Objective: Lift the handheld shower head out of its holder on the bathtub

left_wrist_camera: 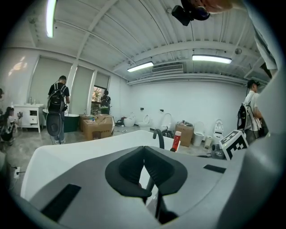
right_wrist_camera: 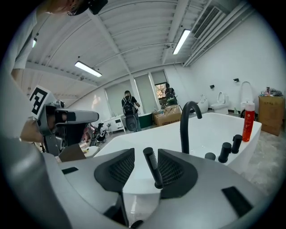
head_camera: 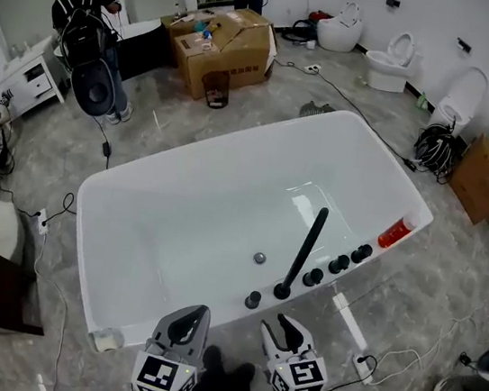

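The black handheld shower head (head_camera: 252, 300) stands upright in its holder on the near rim of the white bathtub (head_camera: 136, 192), left of the tall black spout (head_camera: 305, 249) and three black knobs (head_camera: 338, 264). My right gripper (head_camera: 284, 329) hovers just short of the rim, open. In the right gripper view the ribbed shower head (right_wrist_camera: 152, 167) rises between the pads (right_wrist_camera: 172, 170), nearer the right one and apart from the left; the right gripper (right_wrist_camera: 146, 152) is not pressing on it. My left gripper (head_camera: 190, 318) sits to the left with its tips together, and the left gripper (left_wrist_camera: 144, 150) holds nothing.
A red bottle (head_camera: 396, 231) stands on the tub's right corner. A person with a backpack (head_camera: 88, 35) stands far left, by cardboard boxes (head_camera: 226, 42). Toilets (head_camera: 392, 62) line the back wall. A power strip and cables (head_camera: 363, 367) lie on the floor at my right.
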